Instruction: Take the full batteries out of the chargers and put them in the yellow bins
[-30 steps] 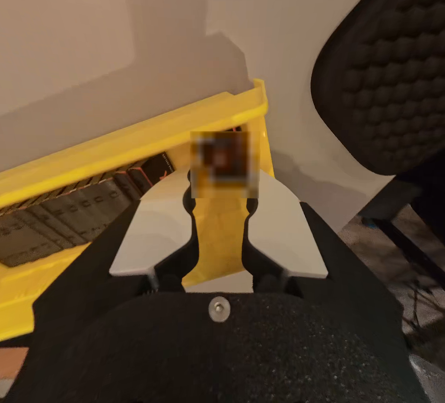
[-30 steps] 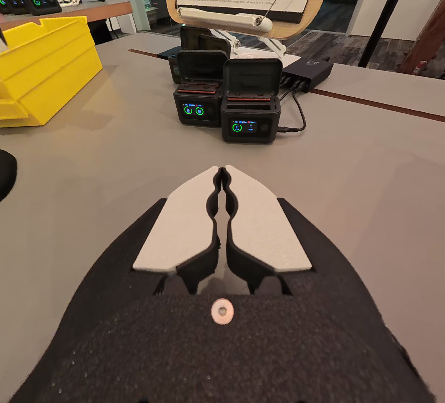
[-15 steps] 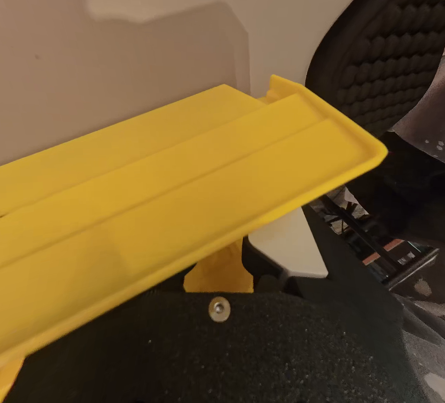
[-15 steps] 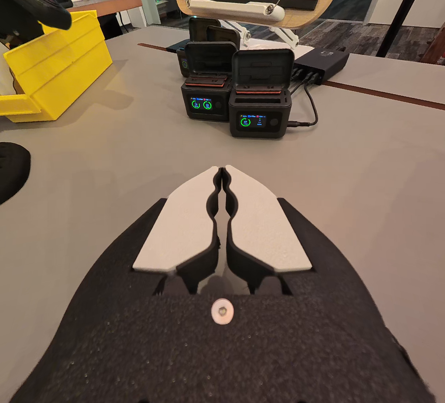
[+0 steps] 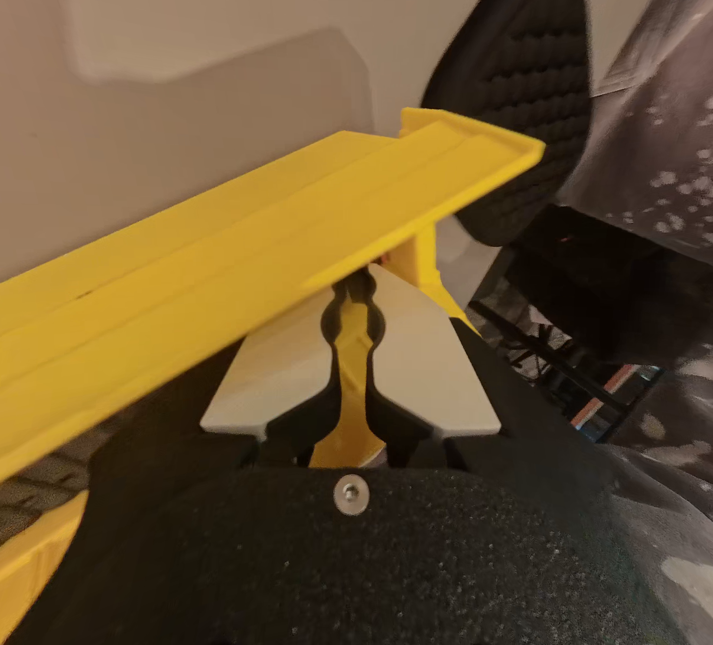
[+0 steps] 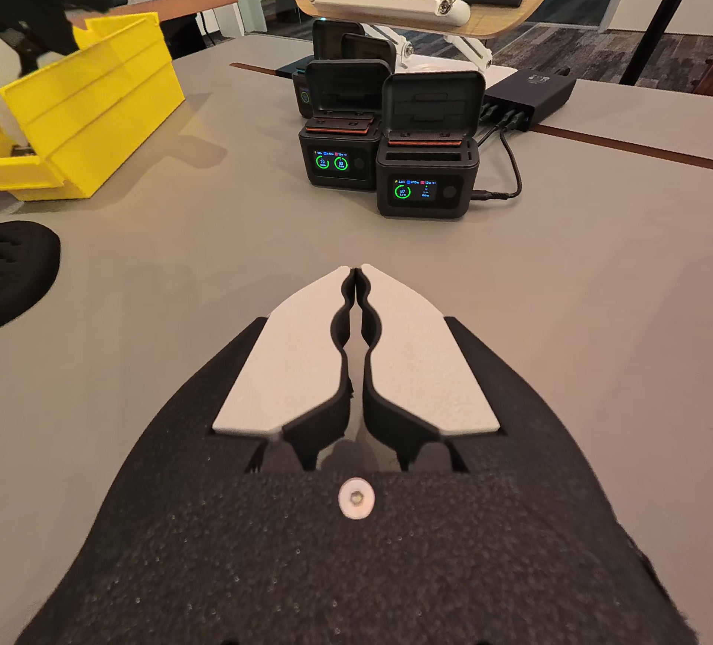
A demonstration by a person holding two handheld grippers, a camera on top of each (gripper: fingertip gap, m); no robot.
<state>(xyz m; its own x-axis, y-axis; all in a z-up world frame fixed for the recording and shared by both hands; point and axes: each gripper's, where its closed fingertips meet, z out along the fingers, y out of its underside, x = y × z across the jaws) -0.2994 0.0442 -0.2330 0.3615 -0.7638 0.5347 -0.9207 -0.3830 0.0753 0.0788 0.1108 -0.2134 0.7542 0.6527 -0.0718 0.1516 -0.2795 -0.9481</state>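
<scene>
The left gripper (image 5: 355, 285), a black-bodied tool with two pale grey fingers, sat low against the outer wall of the bright yellow plastic bin (image 5: 239, 248), its fingertips tucked under the bin's overhanging rim; the jaws stood nearly together with only a thin gap, and nothing could be seen held between them, though the very tips were partly hidden by the rim. The right gripper (image 6: 355, 270), of the same make, hovered over the grey table (image 6: 578, 260) with its fingers closed on nothing. In the right wrist view the yellow bin stood at the table's left edge, and well apart from it sat two black battery chargers with lids raised and lit screens: the nearer charger (image 6: 426, 179) showed one orange-edged battery and one empty slot, the left charger (image 6: 339, 158) showed batteries seated under its lid. More chargers stood behind them, partly hidden. Judging from this, a drop into the bin seemed just finished and the step in hand was the return for another battery. The next move would call for checking which screen shows a full charge, then opening the jaws squarely over that battery's top edge.
</scene>
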